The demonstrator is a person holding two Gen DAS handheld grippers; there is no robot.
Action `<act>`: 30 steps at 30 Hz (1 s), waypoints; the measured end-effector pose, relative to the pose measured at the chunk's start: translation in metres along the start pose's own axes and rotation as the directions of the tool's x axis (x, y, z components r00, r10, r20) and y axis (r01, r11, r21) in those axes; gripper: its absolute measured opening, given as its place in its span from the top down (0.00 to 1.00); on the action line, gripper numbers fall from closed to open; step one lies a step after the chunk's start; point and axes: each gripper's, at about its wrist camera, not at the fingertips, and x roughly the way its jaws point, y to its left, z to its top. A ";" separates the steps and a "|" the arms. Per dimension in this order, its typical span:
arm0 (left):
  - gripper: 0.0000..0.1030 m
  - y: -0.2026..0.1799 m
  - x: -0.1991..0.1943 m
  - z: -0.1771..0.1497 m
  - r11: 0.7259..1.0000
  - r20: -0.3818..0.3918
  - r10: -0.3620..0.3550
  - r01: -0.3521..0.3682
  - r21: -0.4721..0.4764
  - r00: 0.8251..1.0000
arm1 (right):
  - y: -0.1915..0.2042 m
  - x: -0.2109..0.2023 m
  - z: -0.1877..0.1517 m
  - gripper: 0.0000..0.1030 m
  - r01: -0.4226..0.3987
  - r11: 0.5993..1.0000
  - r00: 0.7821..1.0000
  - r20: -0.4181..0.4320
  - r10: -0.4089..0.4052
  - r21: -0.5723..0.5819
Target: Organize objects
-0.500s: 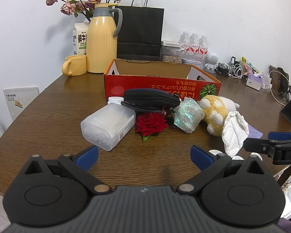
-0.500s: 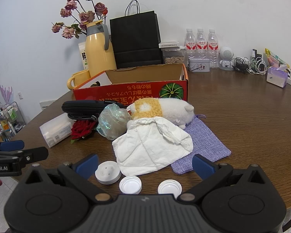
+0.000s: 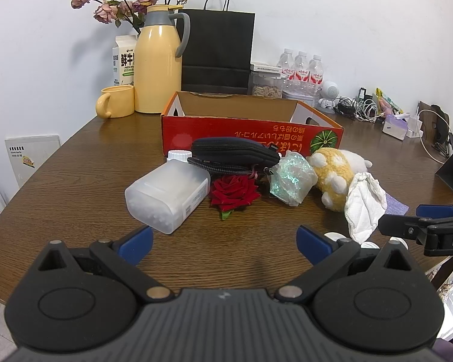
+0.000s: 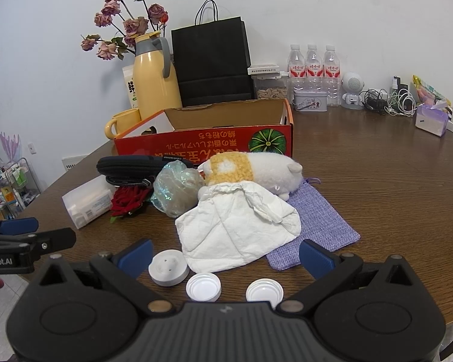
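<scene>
Scattered objects, like the frosted plastic box (image 3: 169,194) and white crumpled tissue (image 4: 237,226), lie ahead of both tools, left tool (image 3: 225,241) and right tool (image 4: 225,255), both spread wide and empty, likely poised for a first pick.

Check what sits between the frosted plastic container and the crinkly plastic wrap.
A red rose lies between the frosted container and the crinkly wrap, on the table. Clearest in the left wrist view.
</scene>
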 end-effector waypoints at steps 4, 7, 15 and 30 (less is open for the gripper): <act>0.00 0.000 0.000 0.000 1.000 0.001 0.000 0.000 0.000 1.000 | 0.000 0.000 0.000 0.00 0.000 1.000 1.000 0.000 0.000 0.000; 0.00 0.000 0.000 0.000 1.000 0.001 0.001 -0.001 0.000 1.000 | 0.000 0.000 0.000 0.00 0.000 1.000 1.000 0.002 0.000 -0.001; 0.00 -0.001 -0.001 0.000 1.000 0.002 -0.002 0.002 0.001 1.000 | 0.000 0.000 0.000 0.00 0.000 1.000 1.000 0.003 0.000 -0.002; 0.00 -0.001 -0.001 0.000 1.000 0.002 -0.005 0.005 0.002 1.000 | 0.000 0.000 0.000 0.00 0.000 1.000 1.000 0.004 0.000 -0.002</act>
